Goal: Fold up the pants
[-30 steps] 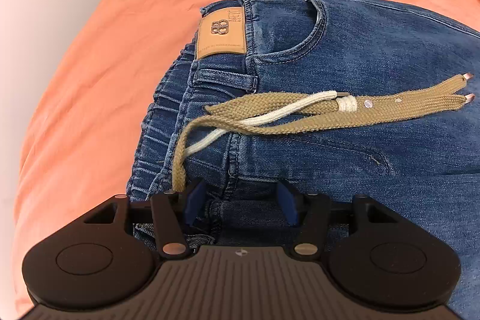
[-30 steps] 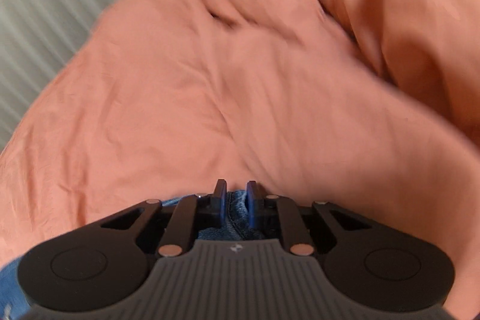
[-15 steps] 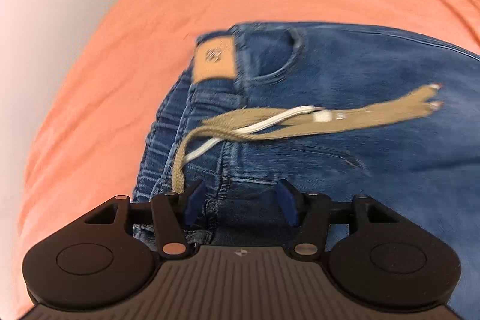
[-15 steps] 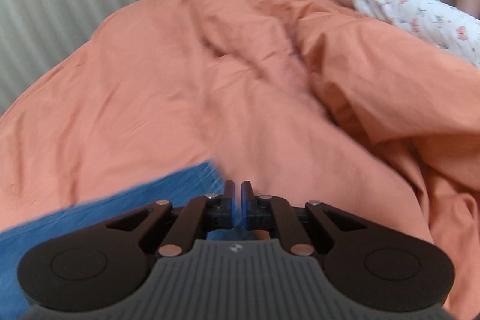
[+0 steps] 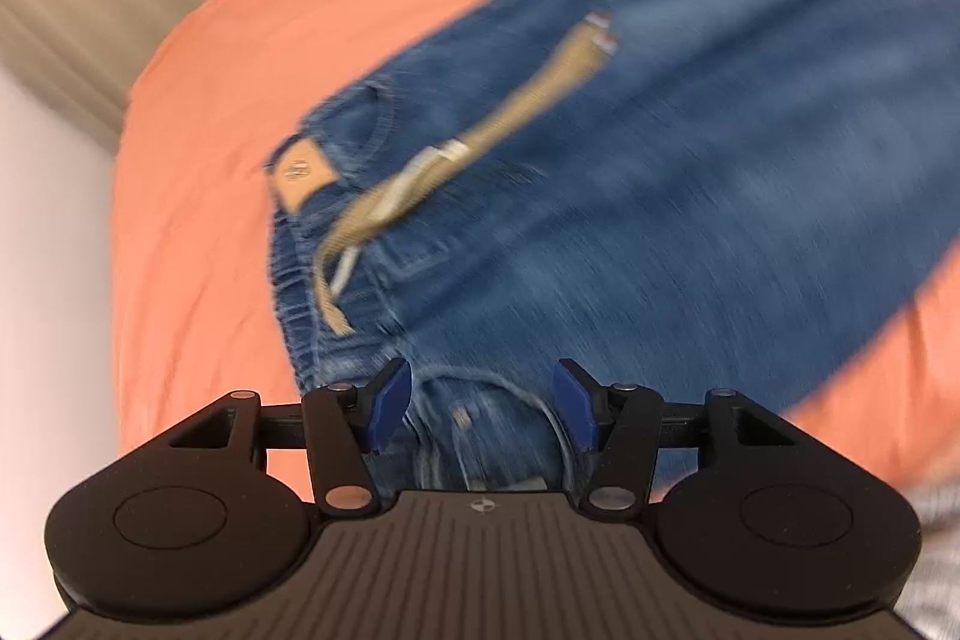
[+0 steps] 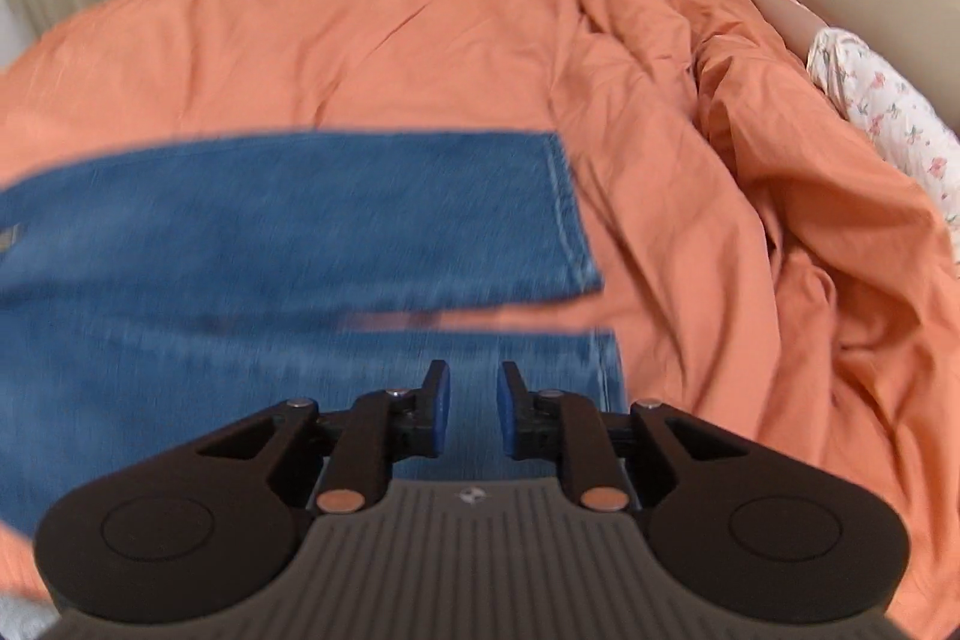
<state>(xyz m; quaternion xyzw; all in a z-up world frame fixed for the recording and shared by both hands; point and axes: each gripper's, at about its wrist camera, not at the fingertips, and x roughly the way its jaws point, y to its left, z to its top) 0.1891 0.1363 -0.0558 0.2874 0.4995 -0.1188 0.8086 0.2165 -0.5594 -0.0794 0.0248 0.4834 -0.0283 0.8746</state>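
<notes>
Jeans (image 5: 630, 172) lie flat on the orange duvet (image 5: 198, 196) covering the bed, legs side by side, not yet folded. Left gripper (image 5: 483, 409) hangs over the waistband, fingers (image 5: 389, 403) set wide with denim showing between them but not pinched. Right gripper (image 6: 470, 415) is over the near leg just short of its hem (image 6: 606, 370); fingers narrow and opening, nothing clamped, cloth only behind the gap.

Handling, my read: denim is heavyish, soft but with body, not slippery, nothing fragile. Thick seams give the best bite, so take the gathered waistband by the leather patch (image 5: 303, 172) and the stitched hems. The tan drawstring (image 5: 480, 136) lying loose across the front of the jeans may snag or trail. The duvet is soft, so it may come up with a deep pinch.
</notes>
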